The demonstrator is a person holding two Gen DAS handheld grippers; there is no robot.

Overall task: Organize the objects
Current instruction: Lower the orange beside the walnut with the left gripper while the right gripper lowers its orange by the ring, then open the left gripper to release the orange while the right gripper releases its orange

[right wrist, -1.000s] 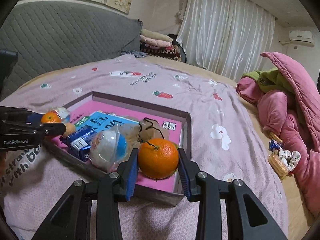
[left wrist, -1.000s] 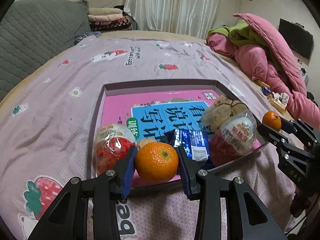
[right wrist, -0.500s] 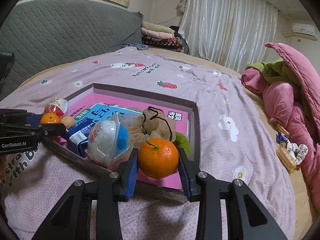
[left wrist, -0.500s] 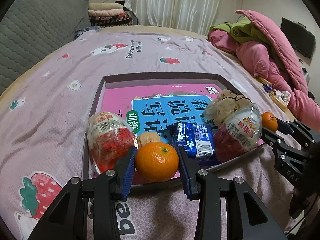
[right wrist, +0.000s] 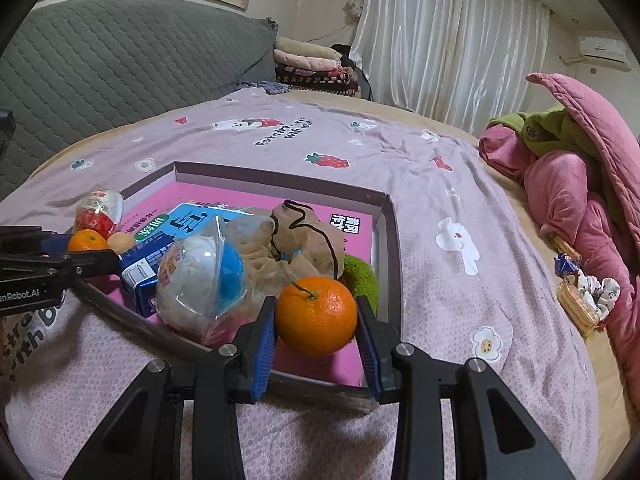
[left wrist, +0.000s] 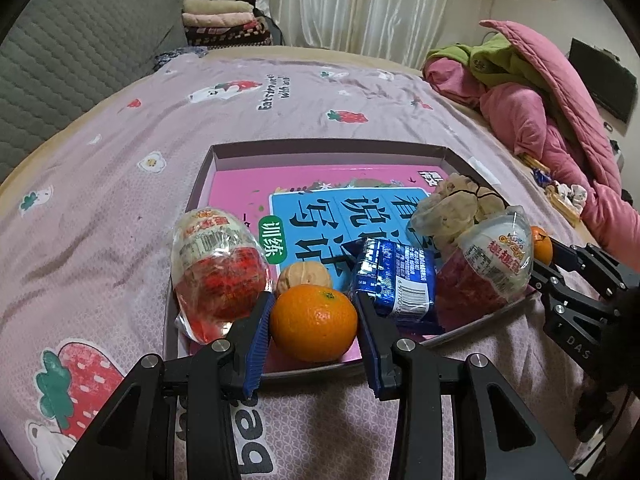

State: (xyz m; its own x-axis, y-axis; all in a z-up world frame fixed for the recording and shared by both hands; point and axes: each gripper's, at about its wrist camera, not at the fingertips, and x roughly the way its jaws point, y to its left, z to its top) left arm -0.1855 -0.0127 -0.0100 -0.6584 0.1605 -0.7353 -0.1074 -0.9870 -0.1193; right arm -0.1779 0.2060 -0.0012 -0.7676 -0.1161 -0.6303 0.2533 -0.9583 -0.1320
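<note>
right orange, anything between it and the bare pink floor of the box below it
Nothing visible. The right gripper holds its orange over the near corner of the box, above bare pink floor. The green ball and the egg toy sit just beside that spot, so the room is tight.

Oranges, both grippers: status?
Left gripper shut on left orange. Right gripper shut on right orange. Both over crowded tray.
</note>
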